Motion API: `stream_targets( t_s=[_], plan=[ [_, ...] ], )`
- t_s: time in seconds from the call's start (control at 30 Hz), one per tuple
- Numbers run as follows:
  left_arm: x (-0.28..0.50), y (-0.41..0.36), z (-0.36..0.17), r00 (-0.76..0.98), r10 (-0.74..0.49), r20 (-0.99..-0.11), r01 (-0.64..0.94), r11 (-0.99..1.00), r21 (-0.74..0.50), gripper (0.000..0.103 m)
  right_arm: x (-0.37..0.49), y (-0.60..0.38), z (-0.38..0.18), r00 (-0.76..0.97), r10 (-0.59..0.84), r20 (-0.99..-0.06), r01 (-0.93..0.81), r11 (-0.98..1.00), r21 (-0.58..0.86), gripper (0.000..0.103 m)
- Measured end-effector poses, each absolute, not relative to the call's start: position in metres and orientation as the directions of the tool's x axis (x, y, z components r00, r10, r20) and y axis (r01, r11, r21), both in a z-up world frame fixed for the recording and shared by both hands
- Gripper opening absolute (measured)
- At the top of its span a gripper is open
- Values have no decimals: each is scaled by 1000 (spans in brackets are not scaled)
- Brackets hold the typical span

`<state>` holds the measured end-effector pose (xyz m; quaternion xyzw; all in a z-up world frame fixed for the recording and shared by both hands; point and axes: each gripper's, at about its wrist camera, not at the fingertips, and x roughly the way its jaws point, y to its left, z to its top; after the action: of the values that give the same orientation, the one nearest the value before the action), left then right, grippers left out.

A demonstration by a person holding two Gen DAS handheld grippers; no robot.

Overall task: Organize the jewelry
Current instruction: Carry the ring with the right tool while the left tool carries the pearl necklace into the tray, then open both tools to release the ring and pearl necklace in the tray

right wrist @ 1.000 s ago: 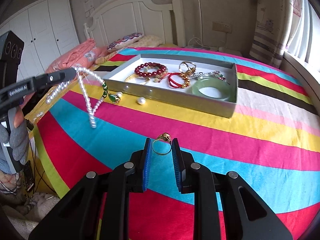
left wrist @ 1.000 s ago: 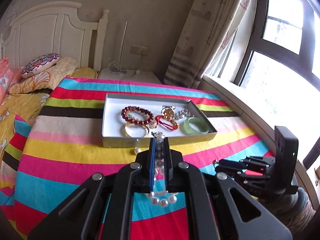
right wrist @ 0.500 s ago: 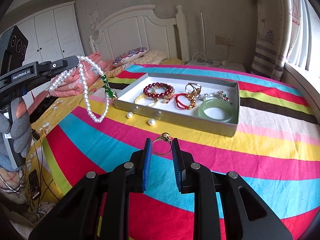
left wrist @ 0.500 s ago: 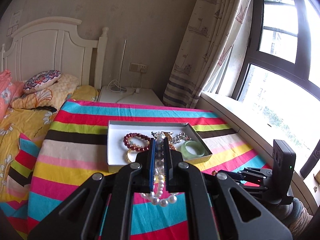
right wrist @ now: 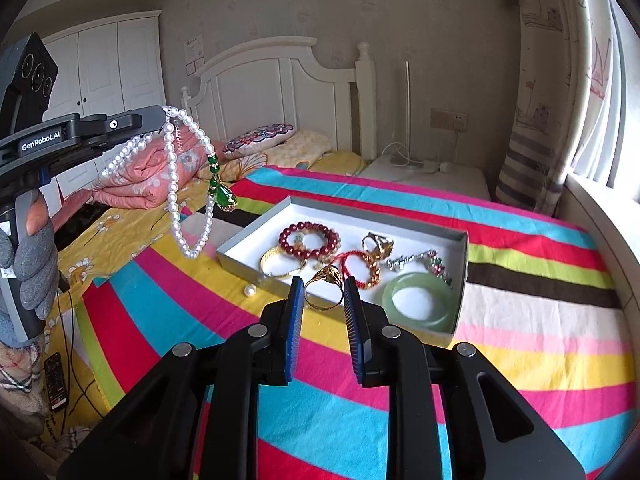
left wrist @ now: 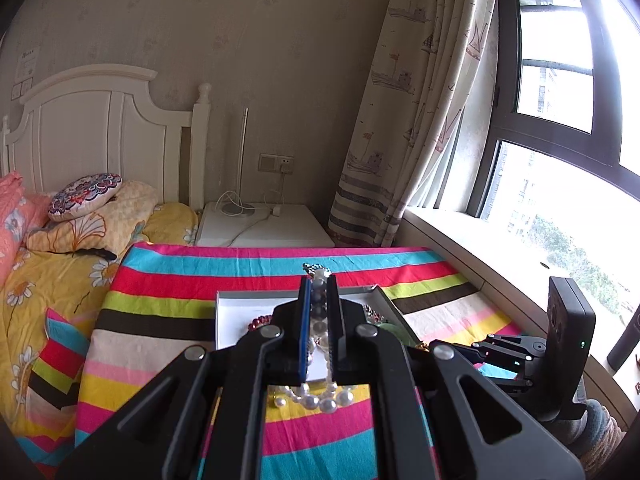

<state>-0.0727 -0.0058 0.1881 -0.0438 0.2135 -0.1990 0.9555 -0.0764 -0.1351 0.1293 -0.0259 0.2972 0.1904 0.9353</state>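
Note:
My left gripper [left wrist: 319,280] is shut on a white pearl necklace [left wrist: 320,394] with a green pendant [right wrist: 223,196]; it hangs in the air left of the grey jewelry tray [right wrist: 256,232]. The necklace also shows in the right wrist view [right wrist: 176,184]. My right gripper [right wrist: 322,294] is shut on a gold ring [right wrist: 325,292], held just in front of the tray's near wall. The tray holds a red bead bracelet [right wrist: 310,240], a gold bangle [right wrist: 280,266], a red cord bracelet [right wrist: 358,266], a silver chain [right wrist: 416,258] and a green jade bangle [right wrist: 420,300].
The tray lies on a striped cloth [right wrist: 520,320] over the bed. A loose pearl [right wrist: 250,290] lies on the cloth before the tray's left corner. Pillows [left wrist: 86,196], a white headboard [left wrist: 100,136], a nightstand [left wrist: 264,228] and a window sill [left wrist: 480,256] surround the bed.
My left gripper has lifted the pearl necklace well up off the cloth. My right gripper has carried the gold ring up and forward to the tray's near edge.

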Motion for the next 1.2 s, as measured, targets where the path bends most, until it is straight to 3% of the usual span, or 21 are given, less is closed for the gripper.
stream_targets(
  t_s=[0.43,0.67,1.2],
  plan=[
    [-28,-20,193,824,-361,-437,345,931,-118,7,-28,-127,140,760,324,-563,-376,926,24,22],
    [14,-20,189,764,-417,-493,368,909,-197,7,6,-138,132,737,314,-598,-359,932,47,22],
    [90,-42,106,713,-383,-587,266,923,-279,7,72,-158,89,669,283,-687,-266,955,135,22]
  ],
)
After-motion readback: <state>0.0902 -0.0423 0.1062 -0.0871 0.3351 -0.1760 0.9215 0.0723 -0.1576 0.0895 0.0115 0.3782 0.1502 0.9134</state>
